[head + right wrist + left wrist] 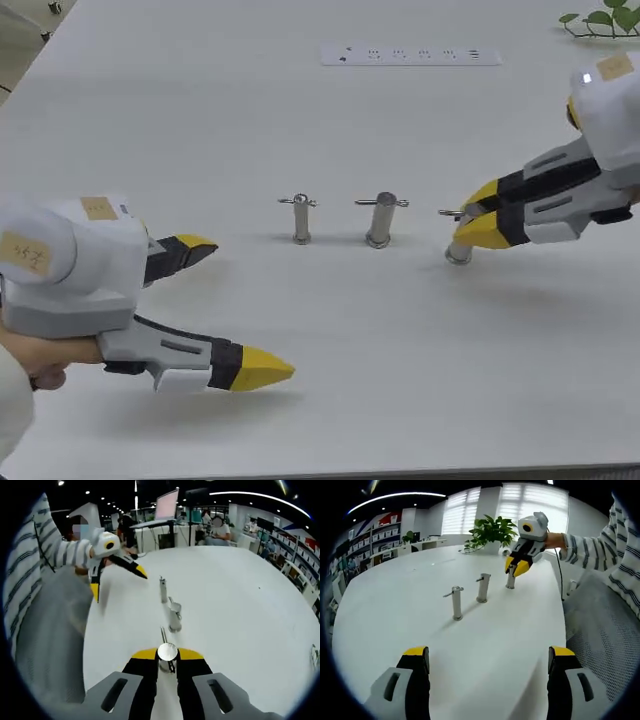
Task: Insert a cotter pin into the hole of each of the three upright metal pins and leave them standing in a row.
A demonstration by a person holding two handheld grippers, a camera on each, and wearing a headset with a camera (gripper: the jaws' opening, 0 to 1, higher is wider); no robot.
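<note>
Left gripper (250,306): jaws spread wide, nothing between them, low over the white table (200,120). Ahead of its tips, well apart: first metal pin (301,225), upright, first cotter pin (298,201) through its head. Just beyond it: middle metal pin (379,225), upright, likewise pinned. Third metal pin (459,252) sits between the jaws of the right gripper (472,222), which are clamped on it. Third cotter pin (449,213) juts out beside the tips.
</note>
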